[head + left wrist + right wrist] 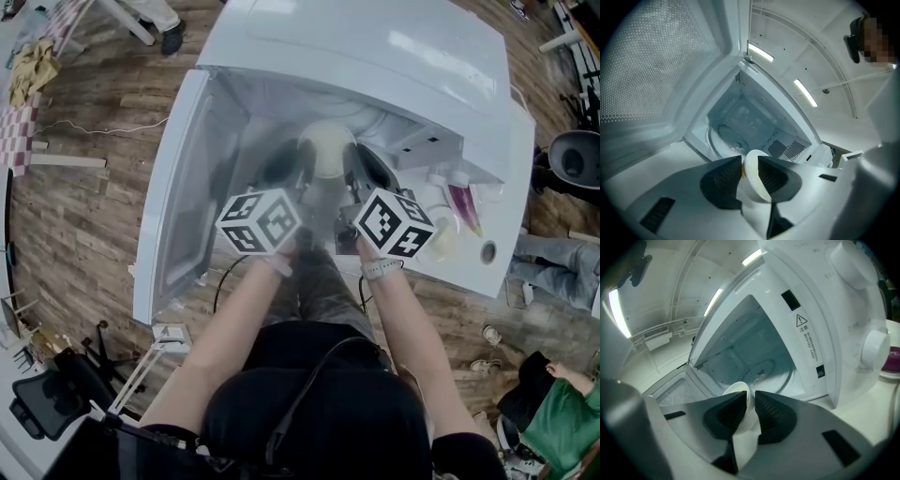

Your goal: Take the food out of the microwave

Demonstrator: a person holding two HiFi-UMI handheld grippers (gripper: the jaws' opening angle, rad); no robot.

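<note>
A white bowl (325, 148) hangs in front of the open microwave (375, 56), held between both grippers. My left gripper (284, 167) is shut on the bowl's left rim; in the left gripper view its pads (729, 176) clamp the bowl (754, 185) wall, with a sliver of yellow food at the rim. My right gripper (363, 169) is shut on the opposite rim, and the right gripper view shows the bowl (740, 404) pinched between its jaws. Behind the bowl the glass turntable (766, 373) sits bare inside the cavity.
The microwave door (183, 187) stands swung open to the left. The control panel with a round knob (874, 348) is on the right. A purple-and-white container (466, 206) stands on the white counter beside the microwave. A person in green (558, 412) sits at the lower right.
</note>
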